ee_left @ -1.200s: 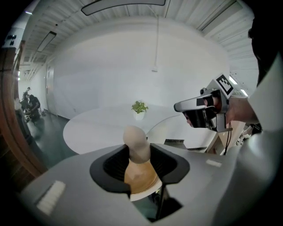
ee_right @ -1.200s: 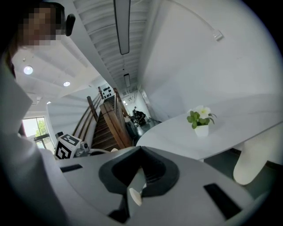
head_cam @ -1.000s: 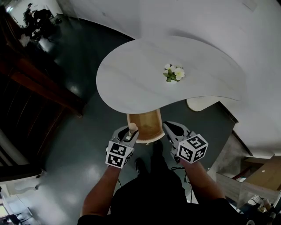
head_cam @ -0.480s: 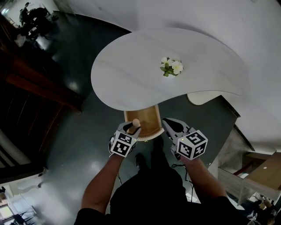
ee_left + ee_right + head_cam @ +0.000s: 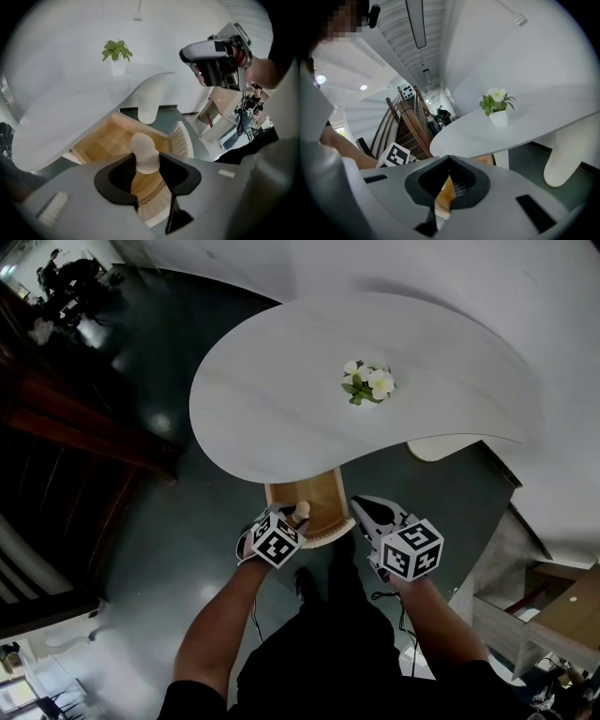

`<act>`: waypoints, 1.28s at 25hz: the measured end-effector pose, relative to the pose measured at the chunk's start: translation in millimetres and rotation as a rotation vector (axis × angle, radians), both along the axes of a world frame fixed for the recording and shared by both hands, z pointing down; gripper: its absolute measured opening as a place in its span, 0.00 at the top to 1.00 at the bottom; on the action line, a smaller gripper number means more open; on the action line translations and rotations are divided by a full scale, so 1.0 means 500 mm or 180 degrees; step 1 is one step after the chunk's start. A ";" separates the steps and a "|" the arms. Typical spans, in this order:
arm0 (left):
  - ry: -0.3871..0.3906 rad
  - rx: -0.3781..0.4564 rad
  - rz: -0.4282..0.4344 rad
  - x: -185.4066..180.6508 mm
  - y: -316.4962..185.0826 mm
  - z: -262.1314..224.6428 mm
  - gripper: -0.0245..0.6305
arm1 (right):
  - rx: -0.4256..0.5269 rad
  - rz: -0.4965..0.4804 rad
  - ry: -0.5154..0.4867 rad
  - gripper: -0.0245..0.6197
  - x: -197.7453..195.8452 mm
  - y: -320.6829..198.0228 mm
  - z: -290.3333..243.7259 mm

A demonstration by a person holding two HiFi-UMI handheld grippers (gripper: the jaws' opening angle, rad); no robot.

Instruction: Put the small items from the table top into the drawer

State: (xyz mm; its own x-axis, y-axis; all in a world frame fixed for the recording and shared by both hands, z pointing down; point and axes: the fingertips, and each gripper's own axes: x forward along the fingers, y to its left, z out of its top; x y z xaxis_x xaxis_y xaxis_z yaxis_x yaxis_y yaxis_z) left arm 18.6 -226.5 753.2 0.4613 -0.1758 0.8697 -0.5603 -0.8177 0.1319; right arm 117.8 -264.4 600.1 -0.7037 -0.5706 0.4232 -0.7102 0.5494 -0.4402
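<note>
An open wooden drawer (image 5: 321, 495) sticks out from under the near edge of the white table (image 5: 272, 399). My left gripper (image 5: 294, 517) is shut on a cream peg-shaped item (image 5: 302, 510) and tips steeply down over the drawer's front left part. In the left gripper view that cream item (image 5: 144, 152) stands between the jaws of the left gripper (image 5: 147, 163), with the drawer's floor (image 5: 101, 140) behind it. My right gripper (image 5: 366, 509) hovers just right of the drawer, its jaws closed with nothing seen between them, as the right gripper (image 5: 449, 161) also shows in its own view.
A small white pot of flowers (image 5: 367, 383) stands on the table top. The table's white ribbed pedestal (image 5: 436, 448) lies behind and right of the drawer. Dark wooden stairs (image 5: 66, 418) run along the left. The floor (image 5: 187, 531) is dark and glossy.
The left gripper has dropped and tipped downward with the cream item, coming in over the drawer. The right gripper has sunk a little beside the drawer.
</note>
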 end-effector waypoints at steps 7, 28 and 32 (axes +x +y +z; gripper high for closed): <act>-0.0327 -0.0256 0.0473 0.005 0.015 0.084 0.72 | -0.0028 0.0033 0.0021 0.95 0.013 -0.008 0.027; -0.0872 -0.0608 0.1326 0.037 0.010 0.232 0.70 | -0.0166 0.0273 0.0024 0.95 0.097 -0.048 0.108; -0.0929 -0.0460 0.1546 0.042 0.006 0.238 0.70 | -0.0186 0.0284 0.0032 0.95 0.104 -0.044 0.113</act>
State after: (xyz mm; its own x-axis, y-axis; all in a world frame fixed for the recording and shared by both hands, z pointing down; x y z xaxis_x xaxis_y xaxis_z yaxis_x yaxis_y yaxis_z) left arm 39.7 -223.5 872.2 0.1970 0.1257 0.9723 -0.1556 -0.9752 0.1576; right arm 169.6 -286.5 656.5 -0.6467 -0.6051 0.4644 -0.7598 0.4573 -0.4622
